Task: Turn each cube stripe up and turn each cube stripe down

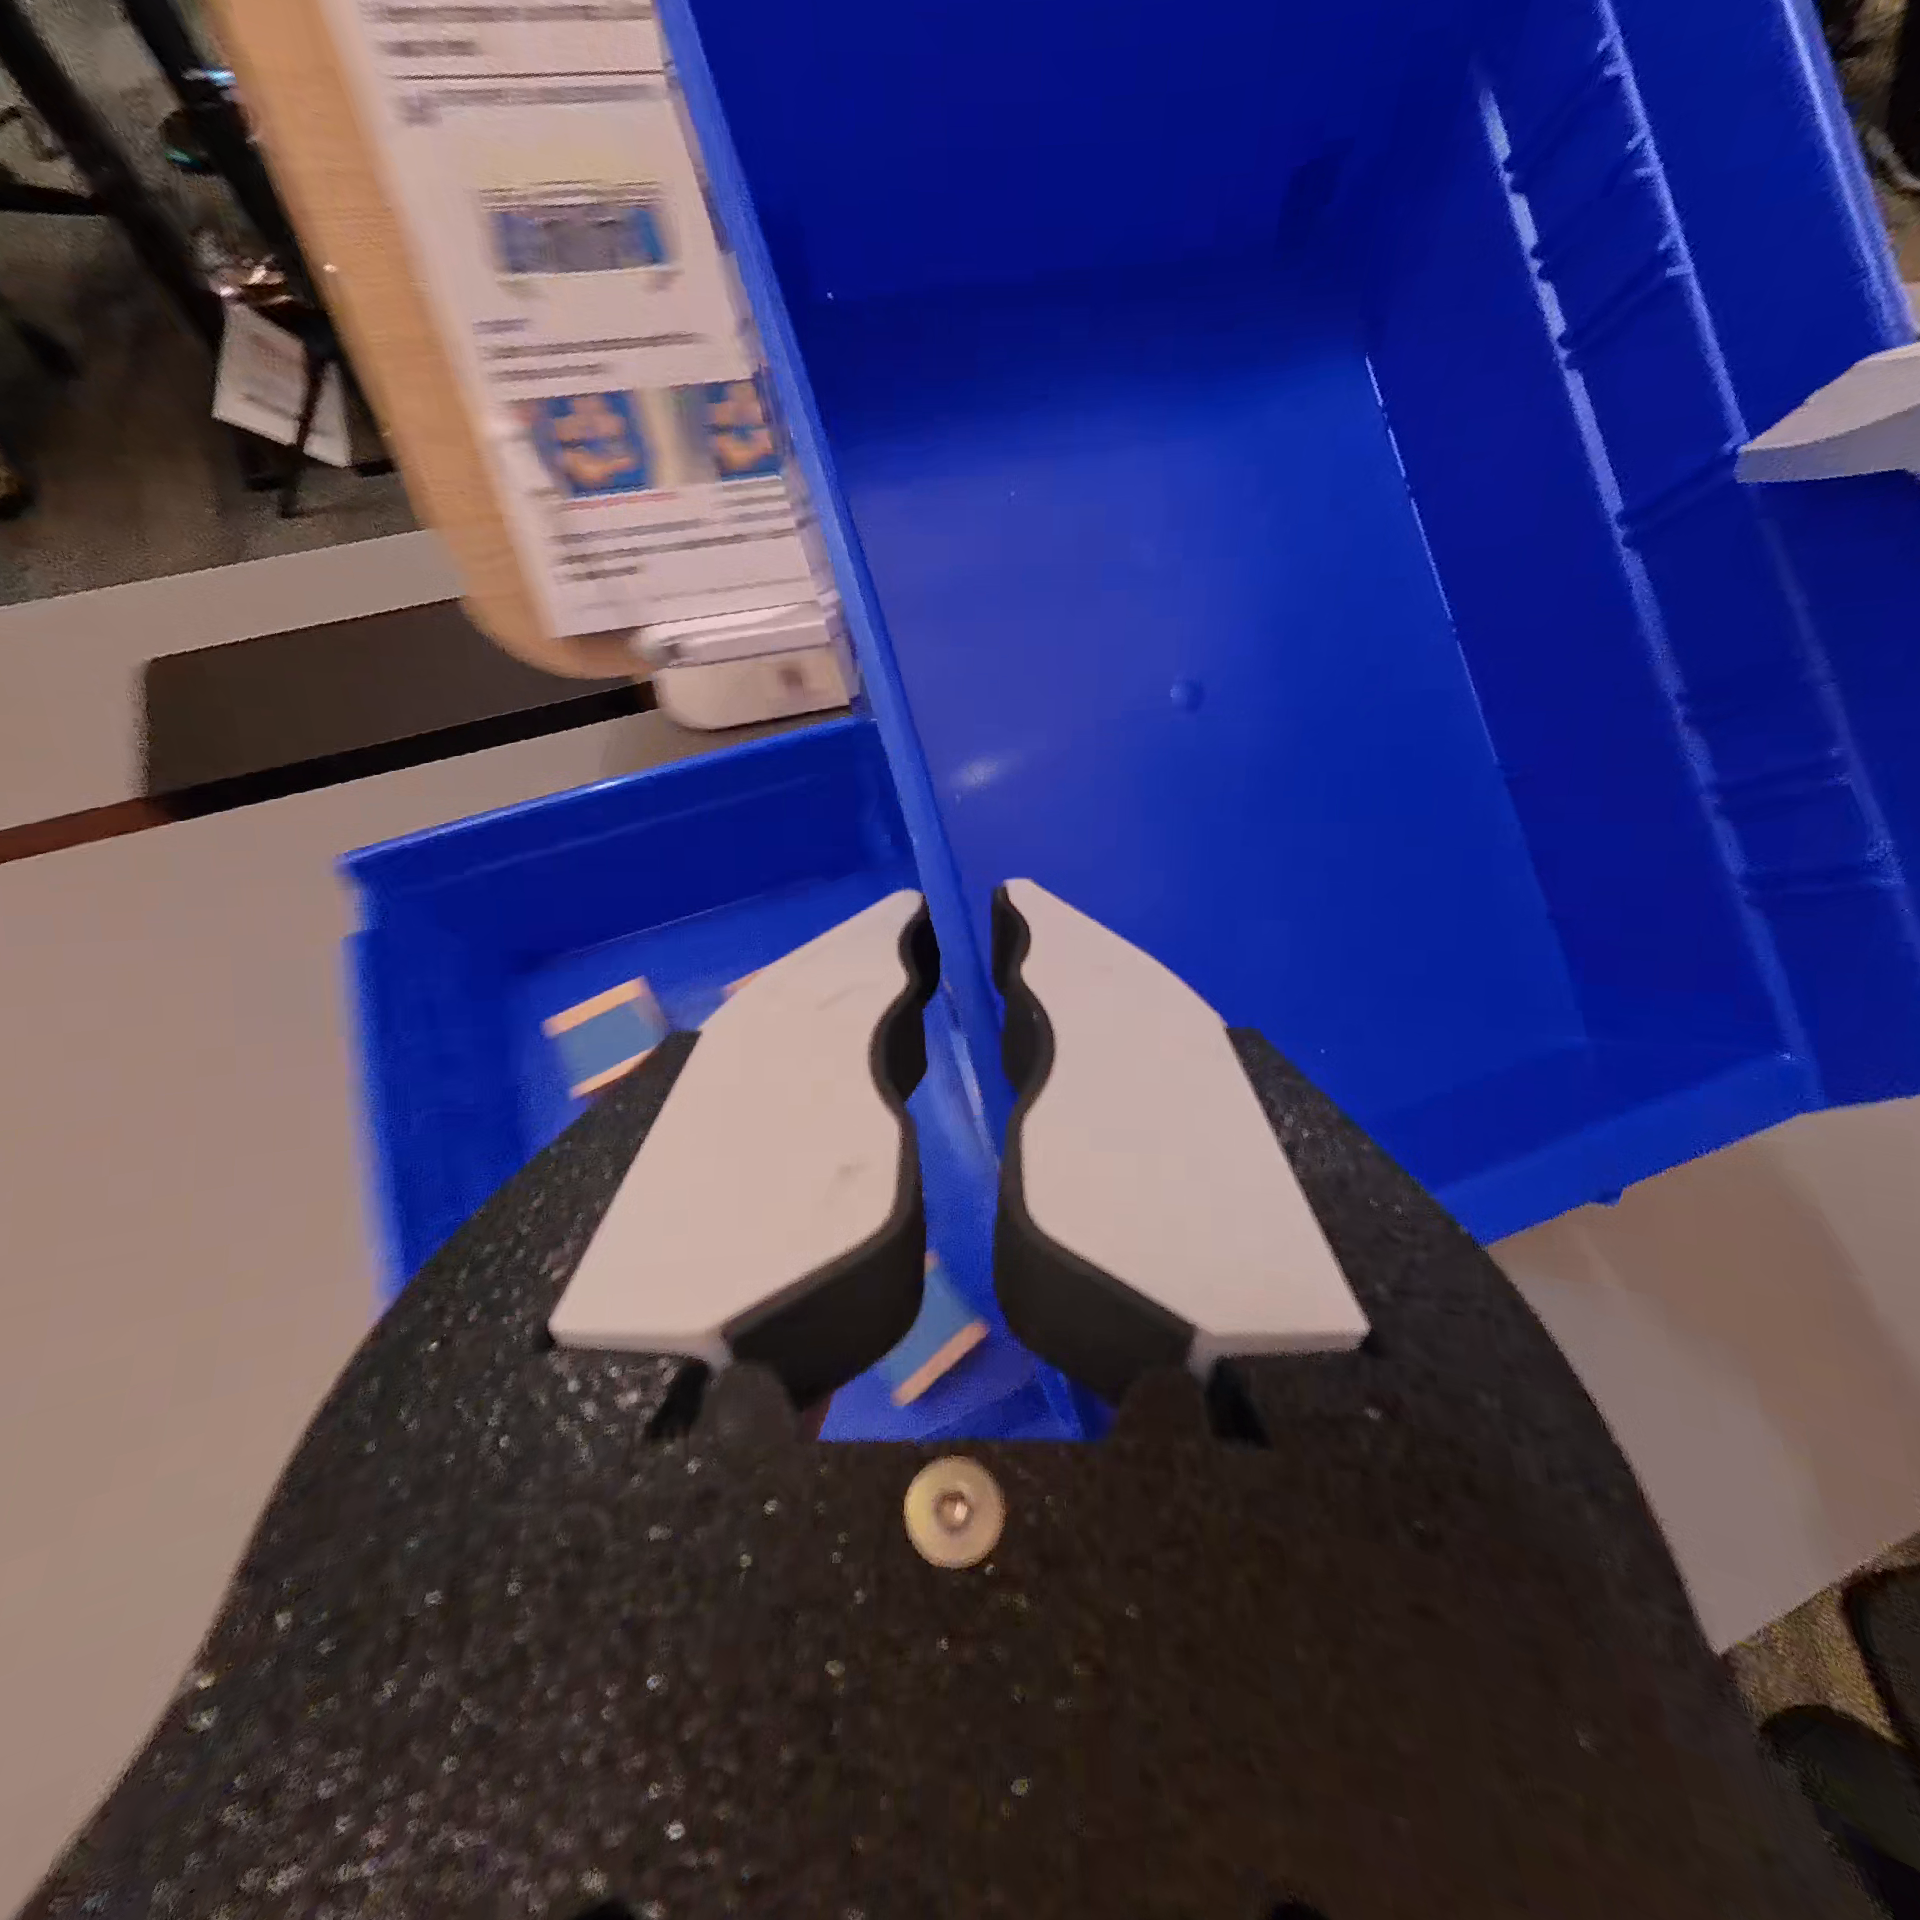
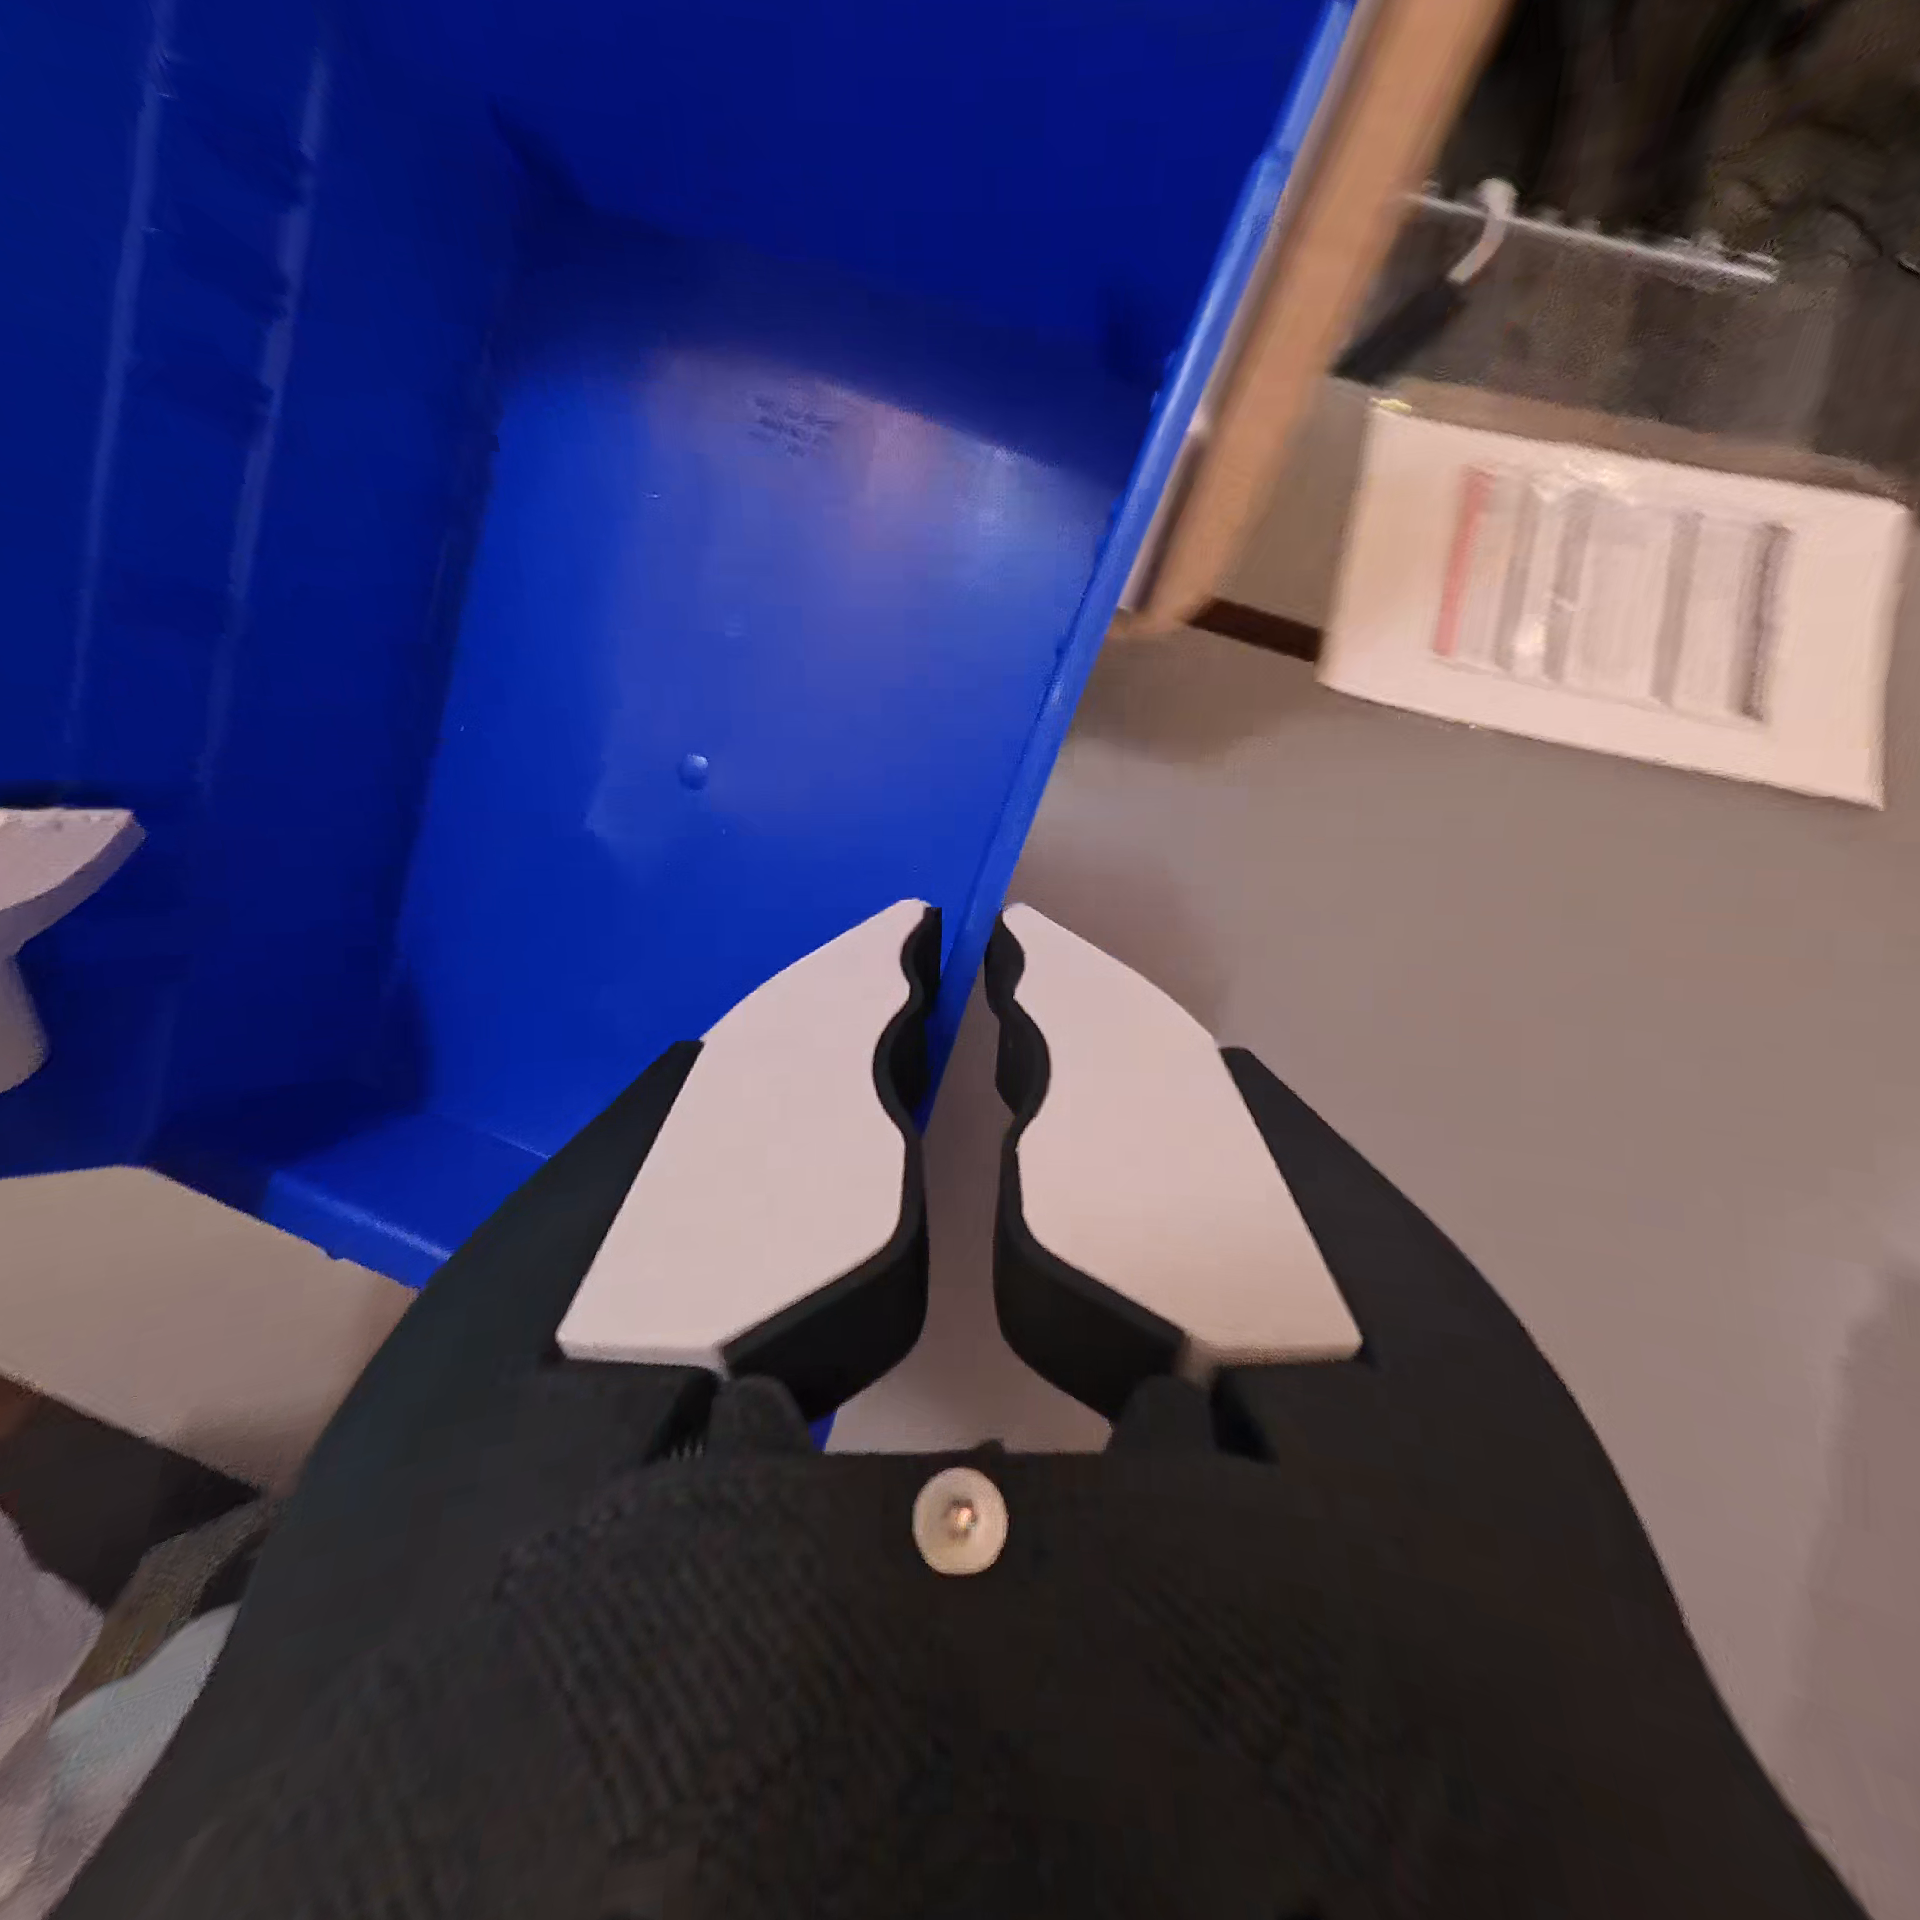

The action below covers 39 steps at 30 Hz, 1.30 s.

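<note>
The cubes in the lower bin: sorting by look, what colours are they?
Blue cubes with tan edges, clearest in the left wrist view.

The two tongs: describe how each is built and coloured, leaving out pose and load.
The left tongs have two light grey fingers with wavy black inner pads, set in a rough, speckled black body with a silver screw at its centre. The right tongs match in shape: grey fingers, wavy black pads, silver screw, but the black body looks smoother, with fine ridges. No cables or sleeves show.
</note>
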Tool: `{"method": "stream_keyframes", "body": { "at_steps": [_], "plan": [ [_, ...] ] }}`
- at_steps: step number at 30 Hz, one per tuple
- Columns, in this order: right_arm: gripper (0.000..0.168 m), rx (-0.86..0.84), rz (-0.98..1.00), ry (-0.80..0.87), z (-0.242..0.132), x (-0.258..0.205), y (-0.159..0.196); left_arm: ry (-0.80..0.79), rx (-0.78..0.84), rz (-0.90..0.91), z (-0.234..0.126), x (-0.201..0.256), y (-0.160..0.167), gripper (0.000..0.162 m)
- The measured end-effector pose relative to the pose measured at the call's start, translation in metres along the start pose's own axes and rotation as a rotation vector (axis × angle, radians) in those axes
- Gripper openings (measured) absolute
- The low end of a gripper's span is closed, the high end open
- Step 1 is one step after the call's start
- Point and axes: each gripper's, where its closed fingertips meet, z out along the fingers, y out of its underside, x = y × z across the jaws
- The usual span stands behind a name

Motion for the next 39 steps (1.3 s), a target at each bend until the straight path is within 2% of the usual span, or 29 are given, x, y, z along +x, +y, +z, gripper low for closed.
{"method": "stream_keyframes", "body": {
  "at_steps": [1, 5, 8, 11, 15, 24, 28, 34, 37, 39],
  "plan": [
    [0.008, -0.002, 0.029, 0.031, -0.006, 0.027, 0.011, 0.011, 0.0, 0.01, 0.015, 0.026, 0.0, 0.008],
    [0.007, -0.028, 0.109, 0.183, -0.022, 0.138, 0.061, 0.145, -0.061, -0.008, 0.084, 0.131, 0.019, 0.007],
    [0.007, -0.088, 0.158, 0.247, -0.017, 0.203, 0.103, 0.227, -0.144, -0.045, 0.128, 0.193, 0.042, 0.008],
    [0.006, -0.168, 0.192, 0.305, -0.005, 0.255, 0.139, 0.239, -0.222, -0.039, 0.163, 0.239, 0.061, 0.007],
    [0.005, -0.212, 0.223, 0.325, 0.009, 0.304, 0.162, 0.254, -0.272, -0.071, 0.196, 0.278, 0.075, 0.008],
    [0.005, -0.216, 0.298, 0.287, 0.042, 0.359, 0.185, 0.213, -0.327, -0.04, 0.235, 0.313, 0.081, 0.01],
    [0.004, -0.193, 0.339, 0.283, 0.051, 0.367, 0.194, 0.196, -0.315, -0.033, 0.237, 0.319, 0.084, 0.013],
    [0.006, -0.106, 0.4, 0.287, 0.056, 0.376, 0.201, 0.266, -0.269, -0.065, 0.23, 0.325, 0.078, 0.025],
    [0.022, -0.01, 0.411, 0.318, 0.037, 0.377, 0.185, 0.252, -0.158, -0.042, 0.215, 0.308, 0.059, 0.054],
    [0.037, 0.037, 0.38, 0.353, 0.015, 0.369, 0.172, 0.26, -0.094, -0.043, 0.197, 0.29, 0.043, 0.056]
  ]
}}
